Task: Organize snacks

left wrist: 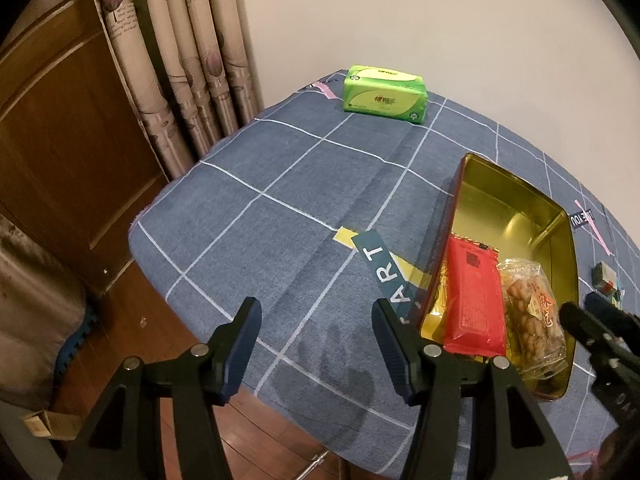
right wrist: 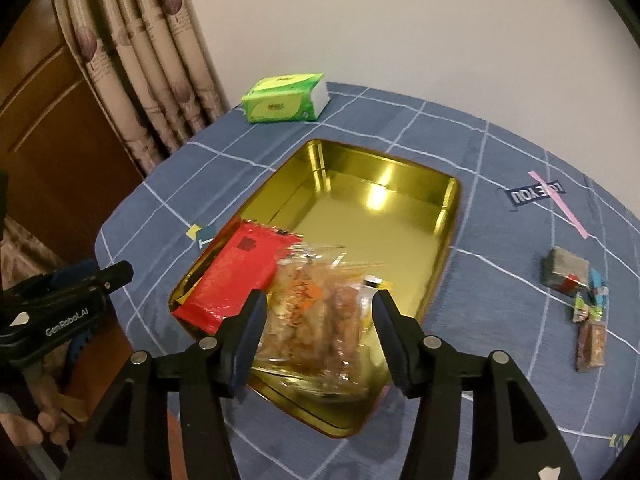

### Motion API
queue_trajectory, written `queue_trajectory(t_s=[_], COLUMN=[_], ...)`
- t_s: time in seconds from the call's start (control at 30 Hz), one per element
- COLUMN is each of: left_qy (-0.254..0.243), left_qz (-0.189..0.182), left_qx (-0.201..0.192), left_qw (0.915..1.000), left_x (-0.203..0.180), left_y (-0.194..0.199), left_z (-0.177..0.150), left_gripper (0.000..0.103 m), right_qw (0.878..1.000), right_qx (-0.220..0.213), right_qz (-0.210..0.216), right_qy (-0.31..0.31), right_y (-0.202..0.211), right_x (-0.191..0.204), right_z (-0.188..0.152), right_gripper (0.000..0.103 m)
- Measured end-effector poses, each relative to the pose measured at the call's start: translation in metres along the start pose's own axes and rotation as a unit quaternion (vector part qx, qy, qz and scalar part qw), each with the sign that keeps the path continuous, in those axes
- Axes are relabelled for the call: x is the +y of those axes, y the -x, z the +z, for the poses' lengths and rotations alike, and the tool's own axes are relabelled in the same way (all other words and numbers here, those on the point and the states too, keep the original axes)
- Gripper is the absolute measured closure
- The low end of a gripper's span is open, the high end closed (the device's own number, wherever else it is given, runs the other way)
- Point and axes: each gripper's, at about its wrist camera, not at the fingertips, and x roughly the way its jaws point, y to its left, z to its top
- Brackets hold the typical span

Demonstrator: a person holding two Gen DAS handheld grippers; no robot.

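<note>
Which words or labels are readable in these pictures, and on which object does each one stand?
"GenRobot.AI": on the left gripper, white print on its body.
"ART": on a dark patch on the tablecloth, start hidden.
"LOVE YOU": upside down on another cloth patch, partly covered.
Green tissue pack, red packet, clear snack bag: print unreadable.

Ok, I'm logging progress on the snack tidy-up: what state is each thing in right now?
Gold tin: lidless, far half bare.
Red packet: lying in tin's near end.
Clear nut bag: in tin beside red packet, between right gripper's jaws, pads off it.
Left gripper: open, holding nothing.
Small snacks: loose on cloth, outside tin.
Green tissue pack: sealed, lying flat.
</note>
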Motion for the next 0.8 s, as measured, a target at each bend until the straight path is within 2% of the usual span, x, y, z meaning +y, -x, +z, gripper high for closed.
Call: queue_trajectory(t_s=[0.17, 0.3, 0.4, 0.63, 0.73, 0.8], left_qy=[-0.002, -0.005, -0.009, -0.023, -0.029, -0.032], left_qz=[0.002, 0.004, 0.006, 0.011, 0.011, 0.004], left_qx=[-0.001, -0.003, -0.003, -0.005, -0.007, -0.009], left_qw=[1.0, 1.0, 0.9999, 0.9997, 0.9995, 0.9994], left_x=[-0.001, -0.001, -0.001, -0.007, -0.01, -0.012], left_y=[0.0, 0.001, 0.001, 0.001, 0.002, 0.002], left_z=[0.001, 0.001, 0.001, -0.001, -0.002, -0.002], left_gripper=[0.044, 0.044, 0.044, 0.044, 0.044, 0.044], right_qw=[1.0, 0.998, 0.996, 0.984, 0.979, 0.978], right_qx=[-0.013, -0.015, -0.012, -0.013, -0.007, -0.004], right_qz=[-0.025, -0.049, -0.063, -0.137, -0.154, -0.151], right_qy=[-0.008, -0.028, -0.056, -0.111, -0.133, -0.147], right_y=[0.016, 0.025, 0.031, 0.046, 0.046, 0.044], right_x=[-0.024, -0.058, -0.092, -0.177, -0.206, -0.221], right_z=[-0.005, -0.013, -0.02, -0.042, -0.052, -0.056], right_gripper=[0.05, 0.05, 0.05, 0.05, 0.05, 0.049])
